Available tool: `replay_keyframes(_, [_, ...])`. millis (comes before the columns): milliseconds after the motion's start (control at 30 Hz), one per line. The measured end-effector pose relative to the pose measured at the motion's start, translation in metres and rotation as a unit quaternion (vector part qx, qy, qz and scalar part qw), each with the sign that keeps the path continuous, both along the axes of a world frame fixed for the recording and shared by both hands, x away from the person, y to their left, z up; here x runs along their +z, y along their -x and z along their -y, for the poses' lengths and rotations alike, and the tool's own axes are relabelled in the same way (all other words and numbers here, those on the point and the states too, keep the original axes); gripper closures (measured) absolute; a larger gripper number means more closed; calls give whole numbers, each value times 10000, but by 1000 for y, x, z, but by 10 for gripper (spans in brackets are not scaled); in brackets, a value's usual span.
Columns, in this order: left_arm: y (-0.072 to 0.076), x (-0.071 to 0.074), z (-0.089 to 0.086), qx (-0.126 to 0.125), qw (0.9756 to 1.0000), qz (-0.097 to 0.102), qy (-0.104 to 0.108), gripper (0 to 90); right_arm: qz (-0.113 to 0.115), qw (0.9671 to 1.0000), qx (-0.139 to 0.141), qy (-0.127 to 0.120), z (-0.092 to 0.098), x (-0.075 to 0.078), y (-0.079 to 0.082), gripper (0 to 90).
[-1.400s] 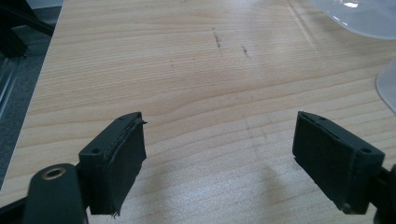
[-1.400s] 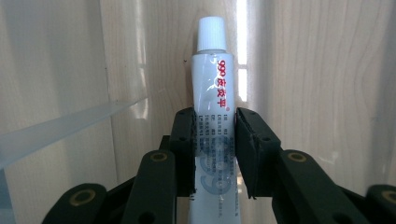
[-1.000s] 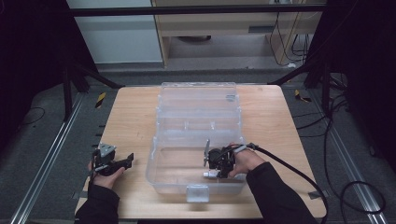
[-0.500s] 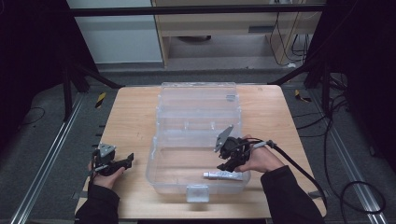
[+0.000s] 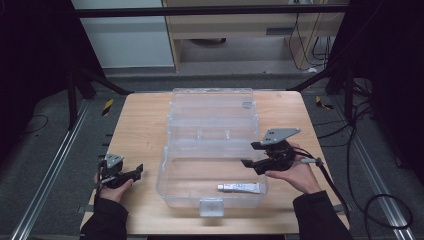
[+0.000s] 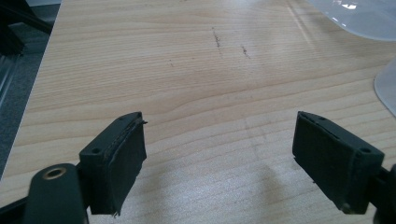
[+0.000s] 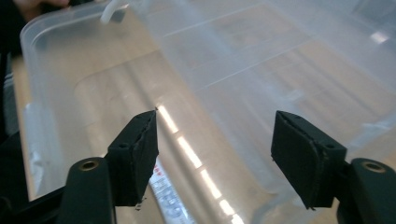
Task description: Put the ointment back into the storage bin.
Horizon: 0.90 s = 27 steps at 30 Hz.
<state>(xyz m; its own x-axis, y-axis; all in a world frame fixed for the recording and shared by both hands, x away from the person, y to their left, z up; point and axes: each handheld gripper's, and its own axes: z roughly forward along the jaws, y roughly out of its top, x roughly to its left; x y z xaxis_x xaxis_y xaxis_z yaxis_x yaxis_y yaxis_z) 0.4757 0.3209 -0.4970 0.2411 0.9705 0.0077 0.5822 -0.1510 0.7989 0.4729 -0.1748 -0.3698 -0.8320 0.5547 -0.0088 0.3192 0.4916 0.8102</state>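
— Where is your right gripper (image 5: 251, 155)?

— You hold it over the right edge of the clear bin (image 5: 180, 192), tilted, its jaws wide apart with nothing between them. In the right gripper view, your right gripper (image 7: 215, 154) looks down into the bin (image 7: 60, 84), and a white tube (image 7: 168, 198) shows just past the left jaw.

— And the tube?

— The tube (image 5: 240, 187) lies flat on the bin's floor, near the front wall and toward the right side. It is apart from your gripper. The bin's lid (image 5: 210, 102) is swung open behind it, lying back on the surface (image 5: 140, 130).

— Your left gripper?

— Your left gripper (image 5: 132, 172) sits low at the left of the bin, apart from it, held in your left hand (image 5: 112, 185). In the left gripper view its jaws stand wide apart over bare wood (image 6: 196, 93), empty, with the left gripper (image 6: 217, 154) close above the surface.
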Motion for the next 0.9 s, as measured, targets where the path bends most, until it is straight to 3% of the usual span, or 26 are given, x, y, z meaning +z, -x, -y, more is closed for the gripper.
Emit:
replay_keyframes(67, [0, 0, 0, -3, 10000, 5, -1, 167, 4, 10000, -44, -84, 3, 0, 1, 312])
replay_keyframes(100, [0, 0, 0, 1, 10000, 6, -4, 167, 87, 9994, -154, -285, 13, 1, 5, 291])
replay_keyframes(233, [0, 0, 0, -2, 10000, 0, -2, 167, 212, 9983, -352, -423, 26, 1, 10, 267])
replay_keyframes(467, [0, 0, 0, 16, 10000, 4, 15, 168, 494, 9921, -858, -764, 52, -3, 20, 221])
replay_keyframes(633, [0, 0, 0, 14, 10000, 7, 19, 168, 508, 9899, -1119, -704, 64, -14, 21, 211])
replay_keyframes(800, [0, 0, -1, 10, 10000, 29, 25, 170, 512, 9833, -1575, -751, 81, -26, 18, 189])
replay_keyframes(867, [0, 1, -1, 4, 10000, 42, 22, 170, 487, 9790, -1835, -742, 87, -32, 16, 186])
replay_keyframes(900, [0, 1, -1, -1, 10000, 45, 27, 170, 443, 9746, -2090, -668, 93, -42, 12, 185])
